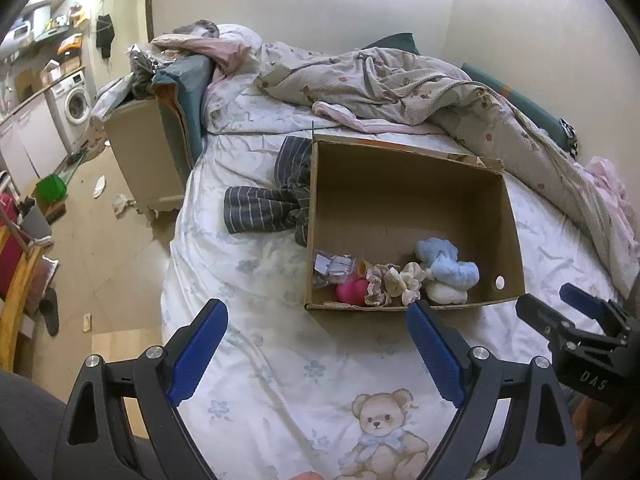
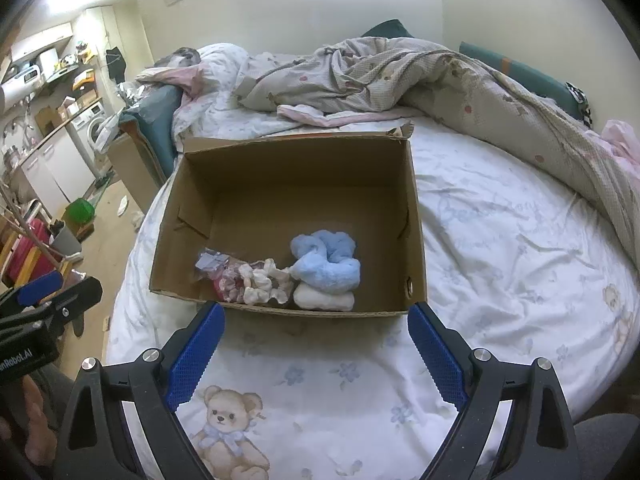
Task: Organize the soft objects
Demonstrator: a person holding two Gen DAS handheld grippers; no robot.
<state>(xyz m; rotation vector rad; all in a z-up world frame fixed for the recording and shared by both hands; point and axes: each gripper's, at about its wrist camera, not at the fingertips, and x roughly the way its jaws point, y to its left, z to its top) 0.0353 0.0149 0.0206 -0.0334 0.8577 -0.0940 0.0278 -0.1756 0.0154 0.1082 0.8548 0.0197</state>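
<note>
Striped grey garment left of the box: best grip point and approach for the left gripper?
Grip the near leg of the striped grey garment, at its free end lying flat on the sheet. Come from above with the left gripper, which is open, closing across the leg's narrow width. Avoid the bunched part: it lies against the cardboard box wall, so a finger probably would not fit there.

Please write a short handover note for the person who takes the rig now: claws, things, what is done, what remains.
Left claw: open, empty, above the bed sheet before the cardboard box.
Right claw: open, empty, facing the box's near wall.
Done: blue fluffy item, white one, cream frilly pieces and pink item lie in the box, near side.
Left: striped grey cloth lies on the sheet beside the box's left wall, probably next.
</note>
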